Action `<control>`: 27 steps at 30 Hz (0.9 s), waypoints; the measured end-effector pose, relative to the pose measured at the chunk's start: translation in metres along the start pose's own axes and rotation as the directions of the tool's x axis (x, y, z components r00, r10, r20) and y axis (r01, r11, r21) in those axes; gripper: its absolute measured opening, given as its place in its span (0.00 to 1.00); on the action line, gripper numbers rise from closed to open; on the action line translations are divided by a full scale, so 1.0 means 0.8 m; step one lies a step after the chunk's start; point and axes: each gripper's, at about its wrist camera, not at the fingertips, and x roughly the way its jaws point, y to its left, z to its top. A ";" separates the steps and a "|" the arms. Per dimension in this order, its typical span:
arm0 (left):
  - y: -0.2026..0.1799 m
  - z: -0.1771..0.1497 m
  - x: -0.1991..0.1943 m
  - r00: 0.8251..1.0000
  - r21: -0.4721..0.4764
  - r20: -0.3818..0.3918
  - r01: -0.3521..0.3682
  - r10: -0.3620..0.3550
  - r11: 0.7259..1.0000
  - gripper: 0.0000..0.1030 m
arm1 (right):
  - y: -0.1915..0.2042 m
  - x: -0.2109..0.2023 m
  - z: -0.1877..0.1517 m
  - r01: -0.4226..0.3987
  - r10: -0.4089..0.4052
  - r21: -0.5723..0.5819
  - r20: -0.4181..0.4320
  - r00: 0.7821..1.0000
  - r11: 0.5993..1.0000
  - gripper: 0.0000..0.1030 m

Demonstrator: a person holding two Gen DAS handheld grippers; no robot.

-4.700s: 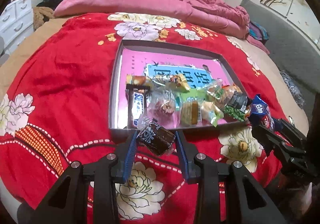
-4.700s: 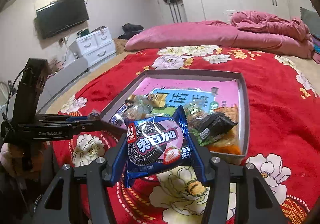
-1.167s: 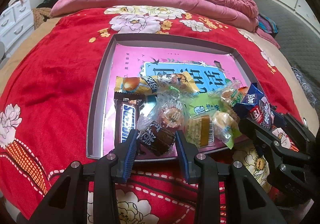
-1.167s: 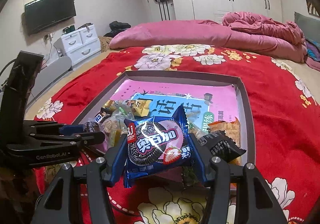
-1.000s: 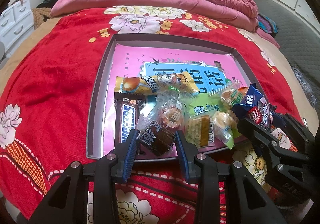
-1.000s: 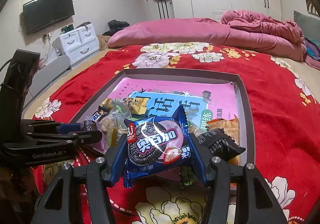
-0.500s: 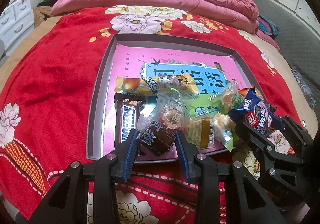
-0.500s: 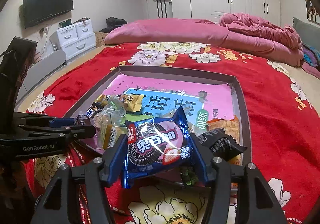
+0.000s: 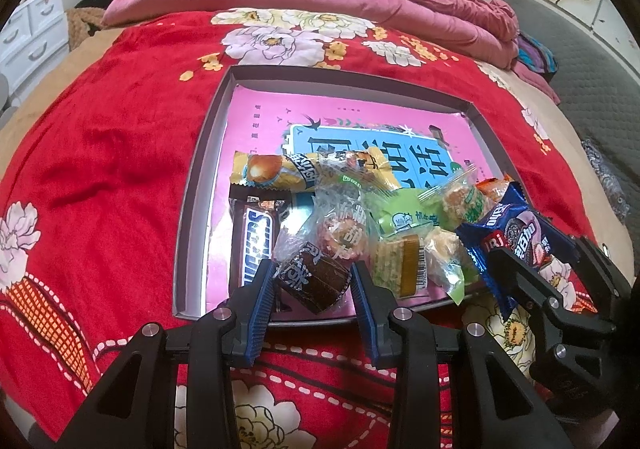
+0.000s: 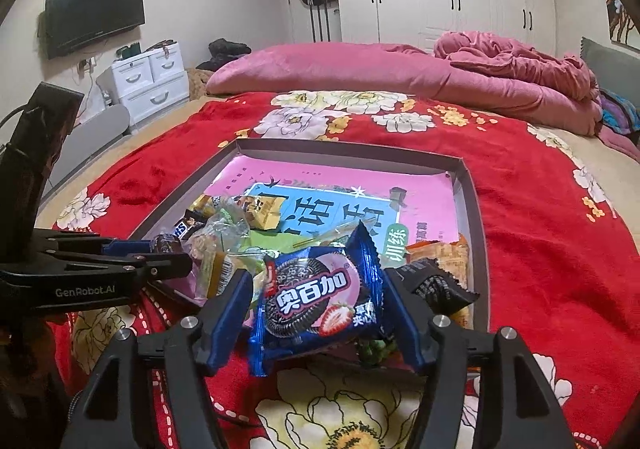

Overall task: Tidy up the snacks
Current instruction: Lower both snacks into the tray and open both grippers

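A shallow grey tray (image 9: 200, 185) with a pink paper liner lies on the red flowered bedspread, its near half piled with wrapped snacks. My left gripper (image 9: 313, 267) is shut on a brown cake in a clear wrapper (image 9: 320, 285), just over the tray's near rim. It also shows at the left of the right wrist view (image 10: 170, 253). My right gripper (image 10: 317, 277) is opening. The blue cookie pack (image 10: 316, 293) lies between its jaws with a gap on each side. It rests on the tray's (image 10: 476, 209) near right corner, also visible in the left wrist view (image 9: 516, 233).
In the tray lie a Snickers bar (image 9: 256, 245), a yellow packet (image 9: 276, 173), a green packet (image 9: 404, 217) and a black packet (image 10: 436, 285). A pink pillow (image 10: 340, 69) and crumpled duvet lie at the bed's far end. White drawers (image 10: 152, 85) stand at the left.
Earlier both grippers came forward from the bedspread to the tray's near edge. In the last second the right jaws have spread off the cookie pack, which has sunk onto the snacks.
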 end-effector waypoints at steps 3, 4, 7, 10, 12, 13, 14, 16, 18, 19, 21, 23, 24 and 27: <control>0.001 0.000 0.000 1.000 -0.001 -0.002 0.000 0.000 1.000 0.39 | 0.000 -0.004 -0.001 0.007 -0.007 -0.001 0.001 1.000 1.000 0.65; 0.001 0.000 0.000 1.000 -0.002 -0.003 0.000 0.000 1.000 0.39 | 0.000 -0.005 -0.001 0.008 -0.008 -0.003 0.000 1.000 1.000 0.66; 0.002 0.000 -0.001 1.000 -0.004 -0.004 -0.001 0.001 1.000 0.38 | -0.001 -0.009 -0.002 0.026 -0.026 -0.012 0.003 1.000 1.000 0.66; 0.002 0.000 -0.001 1.000 -0.005 -0.006 -0.001 0.001 1.000 0.39 | -0.002 -0.014 -0.001 0.037 -0.037 -0.011 0.013 0.999 0.999 0.66; 0.003 0.000 -0.002 1.000 -0.008 -0.006 -0.001 0.001 1.000 0.40 | -0.003 -0.016 0.000 0.039 -0.039 -0.009 0.021 0.999 0.999 0.66; 0.004 0.001 -0.002 1.000 -0.009 -0.006 -0.002 0.002 1.000 0.43 | -0.004 -0.018 0.000 0.039 -0.039 -0.008 0.025 0.999 0.999 0.66; 0.005 0.001 -0.003 1.000 -0.010 -0.007 -0.005 0.005 1.000 0.46 | -0.003 -0.019 0.000 0.041 -0.041 -0.008 0.027 0.999 0.999 0.66; 0.005 0.001 -0.003 1.000 -0.011 -0.006 -0.010 0.010 1.000 0.46 | -0.002 -0.021 0.000 0.047 -0.047 -0.011 0.034 0.998 0.999 0.67; 0.006 0.001 -0.003 1.000 -0.014 -0.006 -0.009 0.009 1.000 0.46 | -0.002 -0.023 0.000 0.049 -0.048 -0.014 0.043 0.998 0.999 0.67; 0.007 0.002 -0.003 1.000 -0.016 -0.006 -0.009 0.009 1.000 0.46 | -0.002 -0.025 0.001 0.049 -0.048 -0.015 0.049 0.998 0.999 0.68; 0.007 0.002 -0.004 1.000 -0.016 -0.003 -0.011 0.011 1.000 0.47 | -0.001 -0.028 0.002 0.049 -0.048 -0.018 0.062 0.997 0.999 0.70; 0.007 0.003 -0.008 1.000 -0.016 0.006 -0.009 0.010 1.000 0.54 | 0.000 -0.031 0.003 0.054 -0.052 -0.021 0.073 0.996 0.998 0.70; 0.006 0.003 -0.010 1.000 -0.014 0.012 -0.008 0.008 1.000 0.57 | 0.001 -0.032 0.004 0.056 -0.054 -0.023 0.078 0.996 0.998 0.71; 0.002 0.004 -0.020 0.999 -0.002 0.038 -0.012 0.012 1.000 0.59 | 0.002 -0.039 0.005 0.069 -0.067 -0.025 0.103 0.992 0.997 0.73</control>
